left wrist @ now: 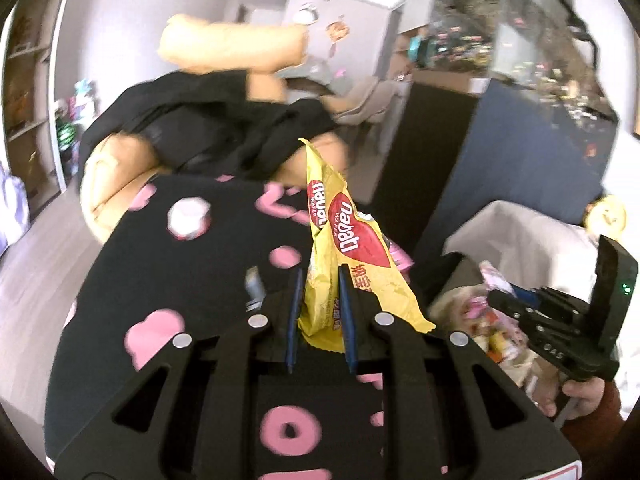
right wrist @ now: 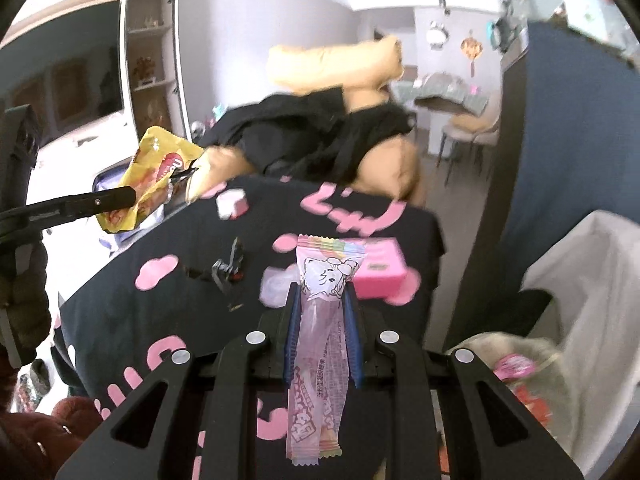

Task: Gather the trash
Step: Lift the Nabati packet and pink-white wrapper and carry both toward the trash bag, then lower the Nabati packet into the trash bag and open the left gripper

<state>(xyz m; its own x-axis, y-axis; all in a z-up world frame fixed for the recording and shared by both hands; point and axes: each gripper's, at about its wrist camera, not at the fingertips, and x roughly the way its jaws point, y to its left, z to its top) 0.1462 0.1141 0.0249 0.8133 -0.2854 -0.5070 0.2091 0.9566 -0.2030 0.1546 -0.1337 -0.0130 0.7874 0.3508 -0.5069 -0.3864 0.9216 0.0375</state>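
In the left wrist view, the left gripper (left wrist: 320, 300) is seen clamped on a yellow wafer wrapper (left wrist: 344, 248), which is pinched low down and stands up between the blue pads, lifted clear of the black cloth with pink shapes (left wrist: 160, 264) that covers the surface. Beyond the right edge of that cloth, a trash bag (left wrist: 492, 332) with a pale liner is seen open, and several wrappers are already lying inside it. The right gripper (left wrist: 516, 304) is seen from the side just over the bag's mouth. On the cloth, a small white and pink packet (left wrist: 188, 216) is left toward the far edge, and a small grey scrap (left wrist: 254, 286) lies just ahead of the left finger.

In the right wrist view, the right gripper (right wrist: 322, 320) is seen closed on a long pink candy wrapper (right wrist: 320, 340), which is held upright between the pads with its tail hanging toward the camera. A pink box (right wrist: 376, 264) is seen near the right edge of the cloth, and a black clip-like object (right wrist: 228, 272) lies near the middle. Whether these two count as trash cannot be told.

The task is judged to be partly done: some trash is bagged, two wrappers are in hand and not yet dropped, and a few pieces are left on the cloth.
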